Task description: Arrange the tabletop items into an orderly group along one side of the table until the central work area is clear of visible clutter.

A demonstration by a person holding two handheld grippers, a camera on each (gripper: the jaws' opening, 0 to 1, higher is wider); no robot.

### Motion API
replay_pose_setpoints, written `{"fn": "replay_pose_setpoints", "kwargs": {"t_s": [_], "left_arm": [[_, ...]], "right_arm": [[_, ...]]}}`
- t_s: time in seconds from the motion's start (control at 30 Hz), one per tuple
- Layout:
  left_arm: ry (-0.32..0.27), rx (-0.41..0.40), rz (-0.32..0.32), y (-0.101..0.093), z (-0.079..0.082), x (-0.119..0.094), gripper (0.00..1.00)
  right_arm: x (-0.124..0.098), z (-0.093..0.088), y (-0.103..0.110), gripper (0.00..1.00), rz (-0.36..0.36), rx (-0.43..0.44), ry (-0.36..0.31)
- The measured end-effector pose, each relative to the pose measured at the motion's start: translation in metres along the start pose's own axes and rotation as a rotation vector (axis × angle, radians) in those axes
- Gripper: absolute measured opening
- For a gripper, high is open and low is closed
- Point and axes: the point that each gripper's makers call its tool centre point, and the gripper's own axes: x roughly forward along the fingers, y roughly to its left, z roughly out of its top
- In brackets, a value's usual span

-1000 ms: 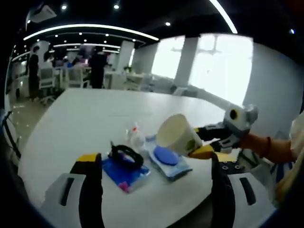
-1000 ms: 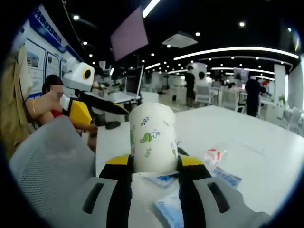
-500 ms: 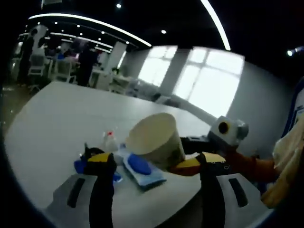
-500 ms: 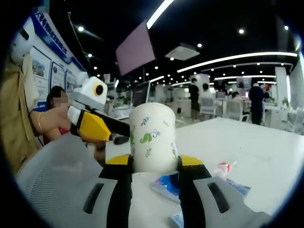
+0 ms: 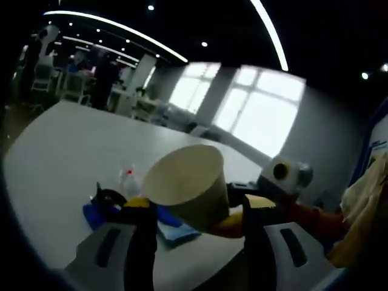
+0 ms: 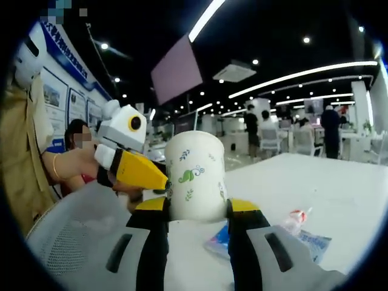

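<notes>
My right gripper (image 6: 197, 209) is clamped on the paper cup (image 6: 194, 176), lifted above the table (image 6: 339, 200). My left gripper (image 5: 194, 221), jaws apart, closes round its open mouth (image 5: 182, 179), probably for a handover toward the side group.

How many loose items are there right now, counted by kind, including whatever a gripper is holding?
Paper cup, held in the right gripper: 1
Blue packets: 2
Small clear bottle with red cap: 1
Black band on a blue packet: 1
Total: 5
</notes>
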Motion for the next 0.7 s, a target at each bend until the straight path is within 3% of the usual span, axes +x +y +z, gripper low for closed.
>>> {"fn": "replay_pose_setpoints", "kwargs": {"t_s": [0.17,0.7], "left_arm": [[-0.024,-0.004,0.007,0.0022,0.0049,-0.0029,0.43],[-0.046,0.005,-0.008,0.0008,0.0085,-0.0018,0.39]], "right_arm": [[-0.0007,0.0016,0.0039,0.37,0.009,-0.022,0.000],[-0.0007,0.0045,0.0019,0.38,-0.003,-0.059,-0.002]]}}
